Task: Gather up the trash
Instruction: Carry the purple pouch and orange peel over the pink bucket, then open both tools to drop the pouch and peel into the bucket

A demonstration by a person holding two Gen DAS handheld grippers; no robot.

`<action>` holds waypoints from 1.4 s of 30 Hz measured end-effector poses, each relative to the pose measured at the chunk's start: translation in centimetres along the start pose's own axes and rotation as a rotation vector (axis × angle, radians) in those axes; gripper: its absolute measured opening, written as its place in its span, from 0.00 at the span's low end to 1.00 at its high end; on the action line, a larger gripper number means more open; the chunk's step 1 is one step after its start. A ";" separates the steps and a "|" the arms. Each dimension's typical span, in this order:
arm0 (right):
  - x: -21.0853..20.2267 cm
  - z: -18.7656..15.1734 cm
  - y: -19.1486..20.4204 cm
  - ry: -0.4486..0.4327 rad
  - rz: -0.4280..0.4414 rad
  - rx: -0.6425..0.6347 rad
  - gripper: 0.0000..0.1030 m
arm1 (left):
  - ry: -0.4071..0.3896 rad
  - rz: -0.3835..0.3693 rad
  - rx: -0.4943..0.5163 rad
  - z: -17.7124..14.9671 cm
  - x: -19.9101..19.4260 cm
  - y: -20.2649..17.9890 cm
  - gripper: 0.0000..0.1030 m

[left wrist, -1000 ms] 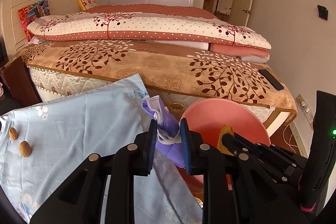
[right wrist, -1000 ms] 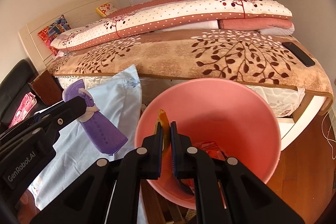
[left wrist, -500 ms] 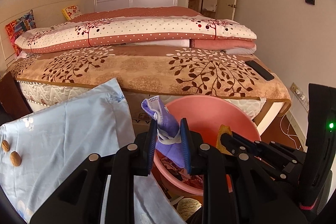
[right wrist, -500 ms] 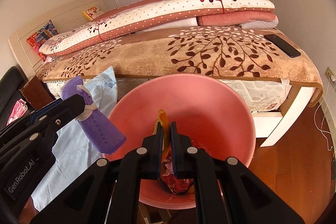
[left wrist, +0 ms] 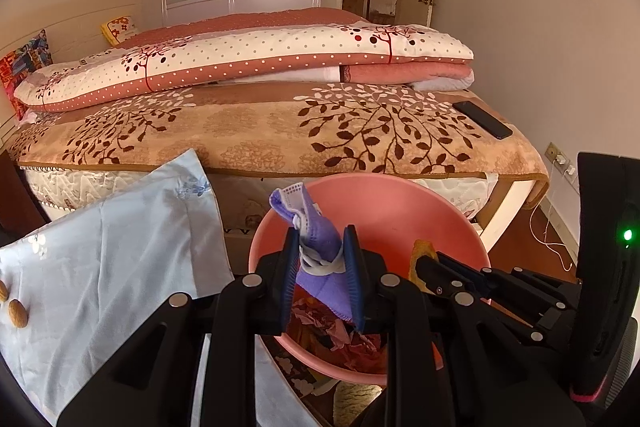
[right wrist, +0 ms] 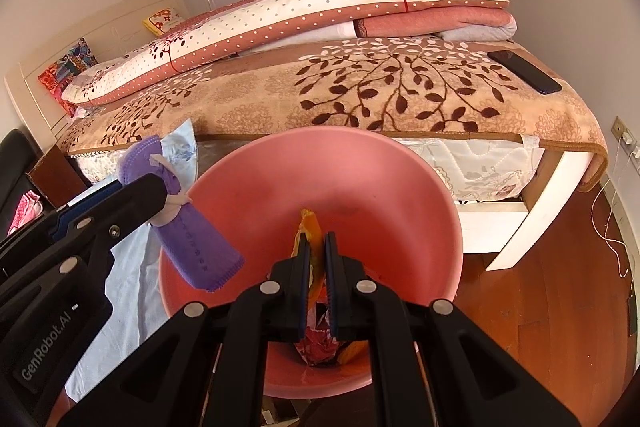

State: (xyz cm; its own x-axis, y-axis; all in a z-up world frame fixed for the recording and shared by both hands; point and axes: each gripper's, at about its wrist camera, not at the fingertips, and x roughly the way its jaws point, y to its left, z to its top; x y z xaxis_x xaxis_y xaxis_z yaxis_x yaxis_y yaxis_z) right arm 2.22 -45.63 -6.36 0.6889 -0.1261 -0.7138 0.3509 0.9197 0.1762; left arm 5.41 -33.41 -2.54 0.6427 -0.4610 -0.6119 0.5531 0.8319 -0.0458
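A pink bin [left wrist: 400, 199] [right wrist: 360, 171] stands by the bed with crumpled red wrappers [left wrist: 352, 343] [right wrist: 320, 343] at its bottom. My left gripper [left wrist: 322, 247] is shut on a folded purple face mask [left wrist: 316, 227] [right wrist: 192, 235], which hangs over the bin's left rim. My right gripper [right wrist: 316, 247] [left wrist: 420, 261] is shut on a thin orange peel-like scrap [right wrist: 310, 227] [left wrist: 422, 251], held above the bin's inside. Both grippers sit side by side over the bin.
A light blue flowered cloth [left wrist: 100, 247] [right wrist: 132, 283] lies to the left, with two nuts [left wrist: 16, 311] near its edge. The bed [left wrist: 280, 131] carries folded quilts and a black phone [left wrist: 482, 119] [right wrist: 524, 71]. A white cable [left wrist: 548, 239] trails over the wooden floor at right.
Both grippers have moved right and slightly down, from beside the bin to above its opening. The mask and the orange scrap stay gripped. The bin's trash has come into view.
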 end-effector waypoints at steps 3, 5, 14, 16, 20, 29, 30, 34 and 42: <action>0.2 -0.1 -0.3 0.006 -0.003 0.003 0.07 | 0.001 -0.006 0.003 -0.1 0.2 -0.1 0.22; 0.3 -0.1 -0.3 0.009 -0.006 0.002 0.07 | 0.000 -0.012 -0.001 -0.1 0.4 -0.1 0.22; 0.7 0.0 -0.6 0.017 -0.012 0.009 0.07 | 0.024 -0.080 -0.048 -0.1 0.8 0.9 0.27; 0.8 0.0 -0.7 0.020 -0.011 0.009 0.07 | 0.027 -0.088 -0.061 -0.2 0.8 1.1 0.36; 0.8 -0.1 -0.7 0.022 -0.009 0.009 0.07 | 0.020 -0.093 -0.068 -0.2 0.6 1.3 0.43; 0.8 -0.1 -0.5 0.020 -0.004 0.011 0.20 | 0.016 -0.094 -0.069 -0.1 0.1 1.4 0.46; 0.8 -0.2 -0.5 0.020 -0.003 0.012 0.20 | 0.015 -0.093 -0.068 -0.1 0.0 1.4 0.46; 0.4 -0.3 -0.5 0.019 0.001 0.010 0.20 | 0.008 -0.090 -0.057 -0.2 -0.4 1.1 0.46; -0.7 -0.7 -0.1 0.011 0.019 0.008 0.25 | -0.007 -0.070 -0.057 -0.1 -1.7 0.9 0.46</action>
State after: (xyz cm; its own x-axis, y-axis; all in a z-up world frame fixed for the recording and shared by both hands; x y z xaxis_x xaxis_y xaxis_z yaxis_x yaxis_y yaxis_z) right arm 1.23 -45.41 -6.36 0.6884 -0.1044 -0.7178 0.3427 0.9190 0.1951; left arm 4.77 -31.86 -1.63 0.6072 -0.5205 -0.6003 0.5660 0.8136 -0.1329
